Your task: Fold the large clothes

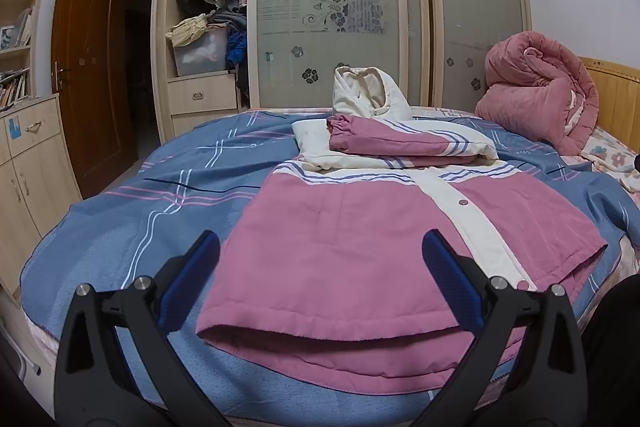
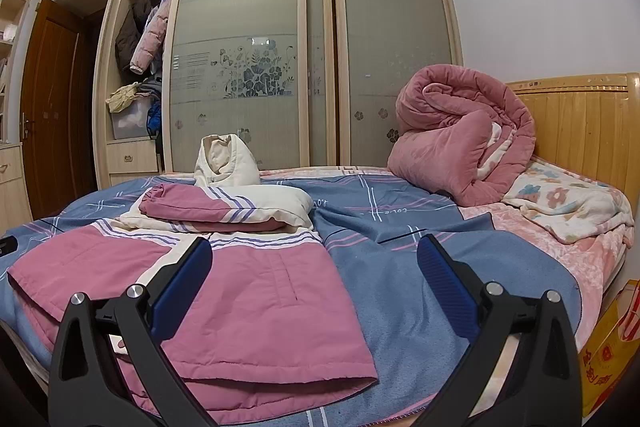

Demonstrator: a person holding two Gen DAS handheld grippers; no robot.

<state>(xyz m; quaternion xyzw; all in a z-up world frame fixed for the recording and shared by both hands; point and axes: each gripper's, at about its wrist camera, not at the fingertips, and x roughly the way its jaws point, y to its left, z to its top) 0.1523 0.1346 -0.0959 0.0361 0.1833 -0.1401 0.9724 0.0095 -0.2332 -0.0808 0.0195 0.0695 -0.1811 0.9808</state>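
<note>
A pink and cream hooded jacket (image 1: 340, 251) lies front-up on the blue plaid bedspread (image 1: 120, 227), hem toward me. Both sleeves (image 1: 400, 145) are folded across its chest, and the cream hood (image 1: 368, 93) stands up at the far end. My left gripper (image 1: 320, 267) hovers open over the hem's left part, fingers astride the pink cloth without touching it. In the right wrist view the jacket (image 2: 248, 299) fills the lower left, sleeves (image 2: 216, 209) stacked and hood (image 2: 226, 161) behind. My right gripper (image 2: 314, 267) is open above the jacket's right edge, holding nothing.
A rolled pink quilt (image 2: 460, 143) and a floral blanket (image 2: 568, 203) sit by the wooden headboard (image 2: 580, 123). A wardrobe with frosted sliding doors (image 2: 240, 67) stands behind the bed. A yellow bag (image 2: 608, 351) stands at the bed's right. Cabinets (image 1: 28, 155) and a door (image 1: 88, 59) are left.
</note>
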